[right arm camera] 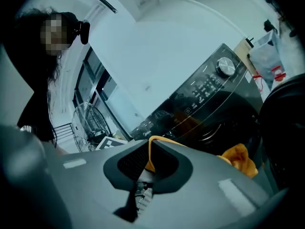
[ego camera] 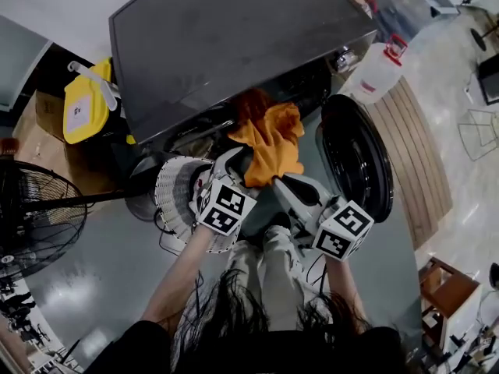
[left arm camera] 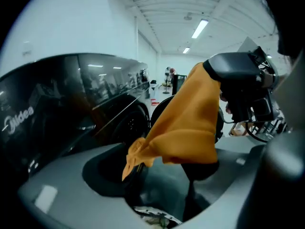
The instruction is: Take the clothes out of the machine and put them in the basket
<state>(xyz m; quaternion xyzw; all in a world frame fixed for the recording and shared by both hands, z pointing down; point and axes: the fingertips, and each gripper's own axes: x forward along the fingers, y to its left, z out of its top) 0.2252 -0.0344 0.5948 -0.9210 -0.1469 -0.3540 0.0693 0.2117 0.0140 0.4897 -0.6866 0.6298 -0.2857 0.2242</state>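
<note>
where the black front-loading washing machine (ego camera: 234,45) stands with its round dark door (ego camera: 355,158) swung open to our right, we see a yellow plastic jug (ego camera: 86,104) at its left, a clear plastic jug with a red cap (ego camera: 380,70) at its right, and a black wire fan (ego camera: 35,216) on the floor nearer to us on the left. a white slatted plastic basket (ego camera: 173,193) sits on the glossy grey floor just below the machine's opening, partly covered by our left arm and its marker cube. the orange cloth (ego camera: 269,142) hangs in front of the drum mouth, outside the machine and just right of the basket. behind it a reddish patch shows in the drum; we cannot tell whether that is another garment. our left tongs (left arm camera: 137,165) are clenched on a lower corner of the cloth, which runs down into the narrow gap between the two grey jaws. our right tongs (right arm camera: 150,159) are clenched too, a fold of the same cloth pinched between them. in the left gripper view they grip its upper edge, and the cloth drapes down from them.
</note>
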